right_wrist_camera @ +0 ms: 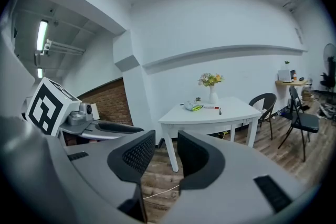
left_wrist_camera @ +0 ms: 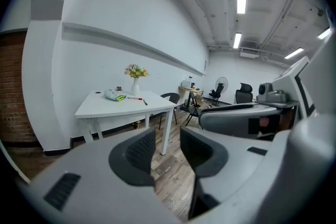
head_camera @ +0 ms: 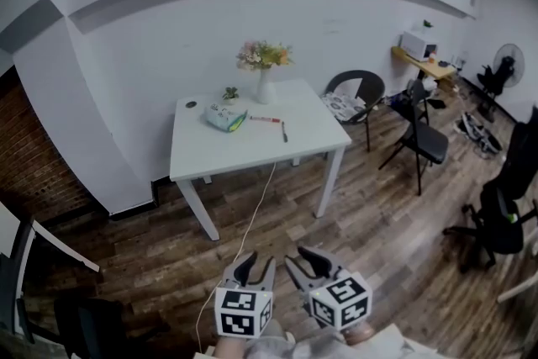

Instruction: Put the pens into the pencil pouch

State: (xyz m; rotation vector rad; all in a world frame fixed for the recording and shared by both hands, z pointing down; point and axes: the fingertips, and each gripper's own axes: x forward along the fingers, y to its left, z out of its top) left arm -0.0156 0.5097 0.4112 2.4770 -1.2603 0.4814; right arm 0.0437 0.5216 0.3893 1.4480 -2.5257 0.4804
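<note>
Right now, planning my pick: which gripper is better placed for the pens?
Right, marginally. Left gripper and right gripper are open, empty, far from the table; the red pen and dark pen lie right of the pouch, nearer the right.

Left tongs (left_wrist_camera: 167, 140) gape empty, well short of the white table (left_wrist_camera: 100, 106) bearing pouch (left_wrist_camera: 114, 95)

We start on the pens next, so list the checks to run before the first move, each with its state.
1. Left gripper jaws apart, nothing between them: ok.
2. Right gripper jaws apart, nothing between them: ok.
3. Red pen and dark pen both lie free on the table: ok.
4. Pencil pouch open to take pens: cannot tell, too small.
5. Grippers close to the table: not ok, floor lies between.
6. Vase apart from the pens: ok.
</note>
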